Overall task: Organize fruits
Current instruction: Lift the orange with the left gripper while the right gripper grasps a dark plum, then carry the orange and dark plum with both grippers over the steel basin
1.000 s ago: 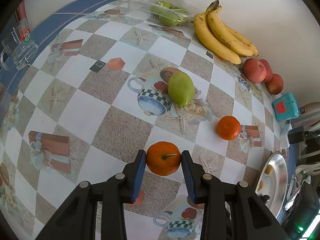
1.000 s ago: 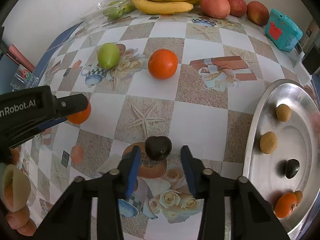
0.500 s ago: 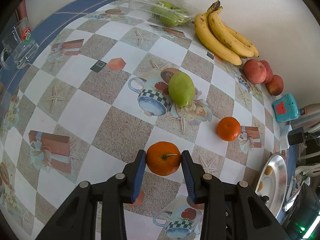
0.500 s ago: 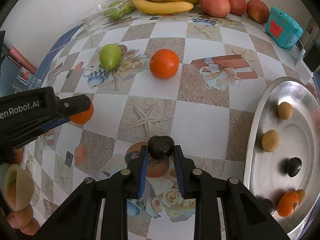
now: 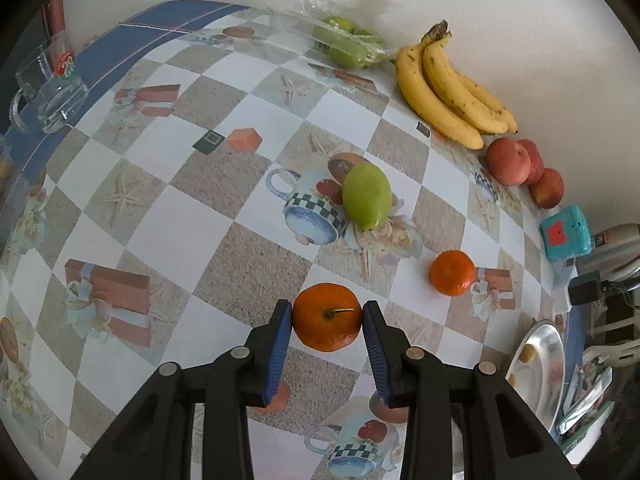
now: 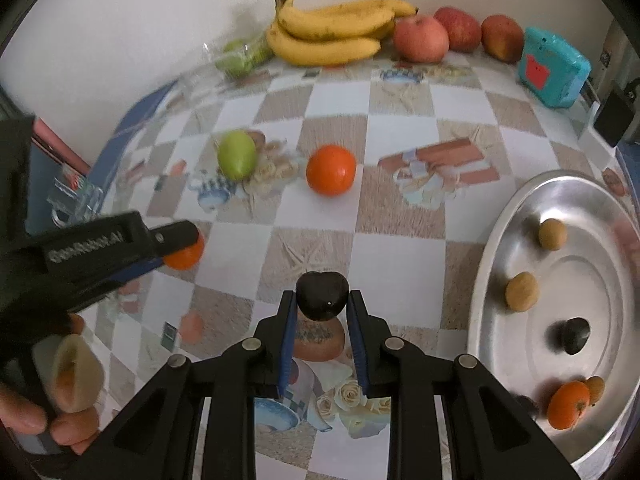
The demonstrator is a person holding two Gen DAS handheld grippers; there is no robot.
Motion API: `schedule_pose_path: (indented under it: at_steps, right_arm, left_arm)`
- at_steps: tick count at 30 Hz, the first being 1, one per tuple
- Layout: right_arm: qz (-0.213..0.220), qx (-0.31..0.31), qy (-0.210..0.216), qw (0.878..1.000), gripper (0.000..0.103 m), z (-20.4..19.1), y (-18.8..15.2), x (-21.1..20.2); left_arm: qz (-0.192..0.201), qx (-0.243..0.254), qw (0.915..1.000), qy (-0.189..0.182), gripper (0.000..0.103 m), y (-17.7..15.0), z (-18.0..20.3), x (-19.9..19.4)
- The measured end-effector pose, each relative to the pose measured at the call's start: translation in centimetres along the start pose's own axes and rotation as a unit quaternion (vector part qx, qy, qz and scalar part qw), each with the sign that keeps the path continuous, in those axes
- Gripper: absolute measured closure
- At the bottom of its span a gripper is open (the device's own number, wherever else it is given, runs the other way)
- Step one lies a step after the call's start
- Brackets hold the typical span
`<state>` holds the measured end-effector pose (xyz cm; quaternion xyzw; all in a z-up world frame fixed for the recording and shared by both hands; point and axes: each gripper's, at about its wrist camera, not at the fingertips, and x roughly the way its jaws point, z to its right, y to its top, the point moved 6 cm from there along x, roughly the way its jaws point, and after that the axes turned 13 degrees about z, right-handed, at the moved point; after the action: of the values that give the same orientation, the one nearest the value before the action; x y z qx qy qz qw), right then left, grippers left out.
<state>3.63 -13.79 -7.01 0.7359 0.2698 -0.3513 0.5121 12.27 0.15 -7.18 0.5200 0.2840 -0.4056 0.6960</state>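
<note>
Right hand-held gripper [image 6: 322,305] has just closed on the dark fruit [image 6: 322,295] and lifted it off the table [image 6: 400,220]; tray [image 6: 500,248] transfer can follow. Left hand-held gripper [image 5: 327,322] holds an orange [image 5: 327,317] at near centre

The black left gripper with blue-padded fingers [image 5: 327,322] is angled steeply downward, its pads pressed against both sides of a stemmed orange tangerine [image 5: 327,317]. In the right wrist view the same gripper is seen reaching in from the left edge, gripped at its handle by a person's hand [image 6: 36,420]. The matching black right gripper [image 6: 322,300], likewise pitched downward, is clamped narrowly on a small, dark, heart-shaped fruit [image 6: 322,296], its jaws having just been drawn together around it.
</note>
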Motion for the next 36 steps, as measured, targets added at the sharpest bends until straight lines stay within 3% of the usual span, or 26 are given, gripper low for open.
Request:
schedule_pose_path:
  at_steps: [7,18,25,32,36]
  right_arm:
    - [0.034,0.028,0.007,0.999,0.077,1.1,1.5,-2.4]
    - [0.044,0.090,-0.003,0.995,0.077,4.9,1.9,-3.5]
    - [0.059,0.145,-0.045,0.987,0.077,9.7,2.2,-5.0]
    - [0.069,0.200,-0.106,0.972,0.077,15.3,1.5,-6.8]
    - [0.074,0.231,-0.137,0.960,0.077,18.2,0.6,-7.8]
  left_arm:
    - [0.018,-0.004,0.9998,-0.006,0.064,0.7,0.2,-1.0]
    - [0.011,0.009,0.9995,-0.027,0.064,-0.1,1.8,-1.4]
    - [-0.001,0.048,0.9971,-0.060,0.064,-1.8,5.3,-1.7]
    - [-0.015,0.114,0.9872,-0.110,0.064,-4.9,10.6,-2.5]
    - [-0.033,0.167,0.9737,-0.152,0.064,-8.0,14.6,-2.8]
